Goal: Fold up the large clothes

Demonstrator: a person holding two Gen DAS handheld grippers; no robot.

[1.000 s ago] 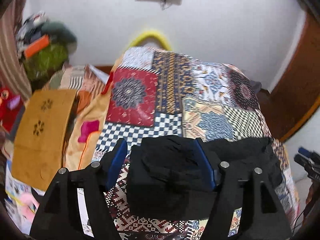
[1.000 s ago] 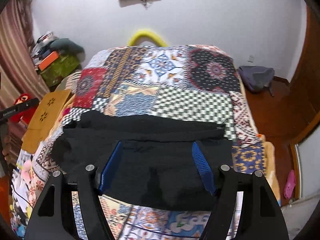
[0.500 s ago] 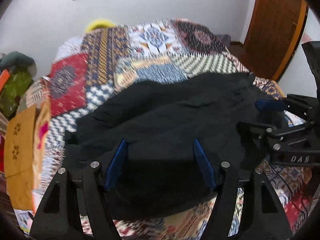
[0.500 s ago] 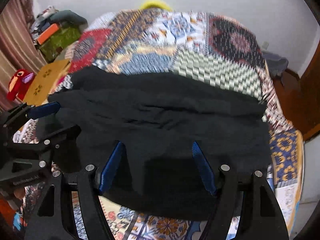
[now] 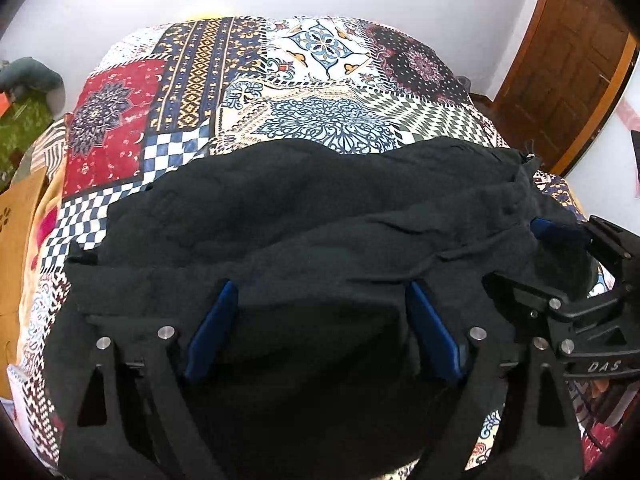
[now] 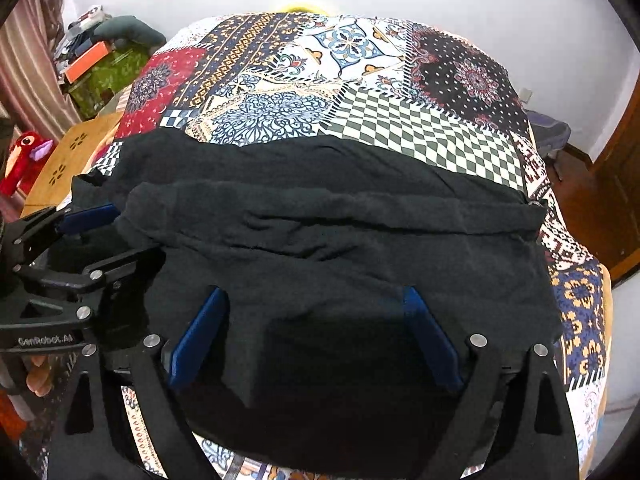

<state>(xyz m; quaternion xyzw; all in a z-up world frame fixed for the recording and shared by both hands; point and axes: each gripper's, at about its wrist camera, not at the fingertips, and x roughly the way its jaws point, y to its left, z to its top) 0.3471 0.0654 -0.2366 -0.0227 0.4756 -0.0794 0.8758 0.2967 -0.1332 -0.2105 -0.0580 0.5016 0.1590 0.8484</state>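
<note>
A large black garment [image 5: 312,216] lies folded across the near end of a bed with a patchwork cover [image 5: 320,80]; it also shows in the right wrist view [image 6: 328,232]. My left gripper [image 5: 320,292] is open, its blue fingers [image 5: 212,328] spread over the garment's near part. My right gripper [image 6: 316,296] is open too, fingers [image 6: 432,336] wide over the cloth. Each gripper shows in the other's view: the right one [image 5: 568,272] at the garment's right end, the left one [image 6: 92,236] at its left end. Neither holds the cloth.
A wooden door [image 5: 568,64] stands at the right. A tan wooden board [image 6: 68,160], a red plush toy [image 6: 24,156] and a pile of things [image 6: 100,60] lie left of the bed. A bag [image 6: 548,136] sits on the floor at the far right. A white wall is behind.
Both grippers have come down and in over the garment. The left wrist view swung right, bringing the right gripper into it. The garment now lies flatter and wider.
</note>
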